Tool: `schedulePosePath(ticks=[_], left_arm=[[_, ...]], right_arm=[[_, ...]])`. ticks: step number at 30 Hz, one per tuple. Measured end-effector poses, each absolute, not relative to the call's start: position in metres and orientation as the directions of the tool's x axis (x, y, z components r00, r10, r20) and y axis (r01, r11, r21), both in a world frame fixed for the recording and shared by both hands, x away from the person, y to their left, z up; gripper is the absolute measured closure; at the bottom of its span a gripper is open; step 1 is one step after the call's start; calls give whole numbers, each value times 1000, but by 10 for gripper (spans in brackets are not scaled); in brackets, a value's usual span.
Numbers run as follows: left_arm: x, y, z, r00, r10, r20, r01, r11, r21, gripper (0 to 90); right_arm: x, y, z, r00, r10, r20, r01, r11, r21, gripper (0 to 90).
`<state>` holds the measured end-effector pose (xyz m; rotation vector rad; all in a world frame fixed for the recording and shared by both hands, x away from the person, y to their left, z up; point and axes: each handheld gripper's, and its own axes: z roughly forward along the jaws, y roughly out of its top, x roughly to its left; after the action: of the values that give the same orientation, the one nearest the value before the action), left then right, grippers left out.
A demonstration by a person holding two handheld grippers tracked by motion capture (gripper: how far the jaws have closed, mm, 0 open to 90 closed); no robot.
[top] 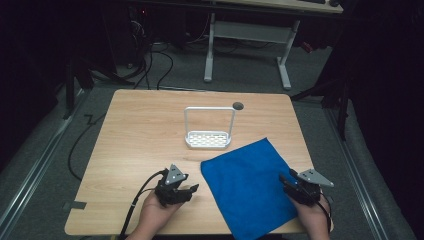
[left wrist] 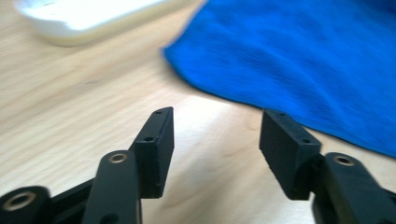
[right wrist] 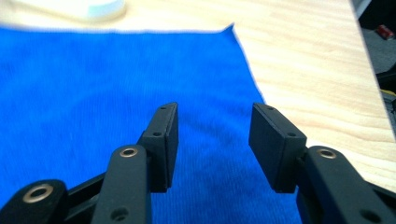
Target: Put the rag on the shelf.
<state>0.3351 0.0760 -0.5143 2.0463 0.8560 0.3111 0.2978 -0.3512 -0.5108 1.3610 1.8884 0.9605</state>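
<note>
The cloth (top: 251, 186) lies flat on the table (top: 145, 130), in front of the rack (top: 208, 129). Left gripper (top: 192, 189) waits just left of the cloth, jaws wide, empty. Right gripper (top: 285, 180) hovers over the cloth's right edge, jaws apart, empty. Pinching too shallow could drag or bunch the cloth. Only the rack stands behind the cloth; nothing blocks either gripper.

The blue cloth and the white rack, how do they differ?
The blue cloth lies flat and soft near the table's front edge, between the two grippers; the white rack stands farther back, stiff, with a tall hoop handle. The cloth is plain and larger; the rack's base is perforated. Both rest on the wooden table, untouched.
</note>
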Motion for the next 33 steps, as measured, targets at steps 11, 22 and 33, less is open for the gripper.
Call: schedulePosePath(ticks=[11,22,33], left_arm=[[346,81,-524,721,682,-120,474,-360,803,438],[338,60,-517,782,614,-104,413,-387,825,438],[320,5,-515,873,467,-143,377,-457,806,559]], right_arm=[[296,-352,-509,-258,964,-57,487,181,855,509],[286,-351,-505,-269,959,-90,462,211,861,503],[267,-362,-505,-245,966,-83,470,193,861,533]])
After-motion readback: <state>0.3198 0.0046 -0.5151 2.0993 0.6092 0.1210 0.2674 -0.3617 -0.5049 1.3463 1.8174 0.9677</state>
